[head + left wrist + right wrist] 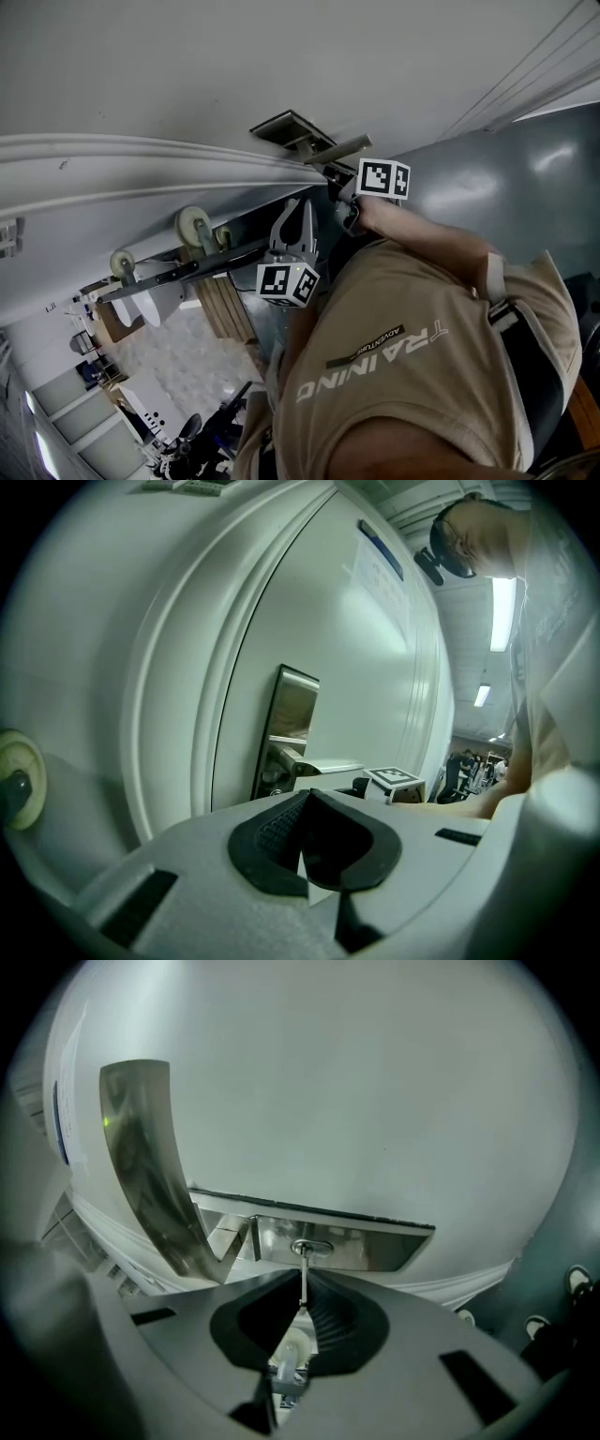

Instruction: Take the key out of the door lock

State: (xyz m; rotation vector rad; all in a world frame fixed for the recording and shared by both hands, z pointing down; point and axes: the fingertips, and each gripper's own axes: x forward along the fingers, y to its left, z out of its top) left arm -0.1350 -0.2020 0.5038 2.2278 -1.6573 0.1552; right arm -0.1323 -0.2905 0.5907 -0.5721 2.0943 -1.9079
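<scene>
The white door (187,66) carries a metal lock plate (291,128) with a lever handle (339,147). In the right gripper view the thin key (303,1274) runs from the oval keyhole (310,1247) straight down into my right gripper (304,1288), which is shut on it. Whether the blade's tip still sits inside the keyhole I cannot tell. That right gripper (339,186) is pressed close under the handle. My left gripper (298,208) hangs lower, apart from the lock, shut with nothing in it (308,792). From there the lock plate (289,724) shows beyond it.
Two round rollers (194,225) (123,263) on a dark bar stick out from the door below the lock. A grey-blue wall (525,178) borders the door on the right. The person's tan shirt (403,375) fills the lower right, close to both grippers.
</scene>
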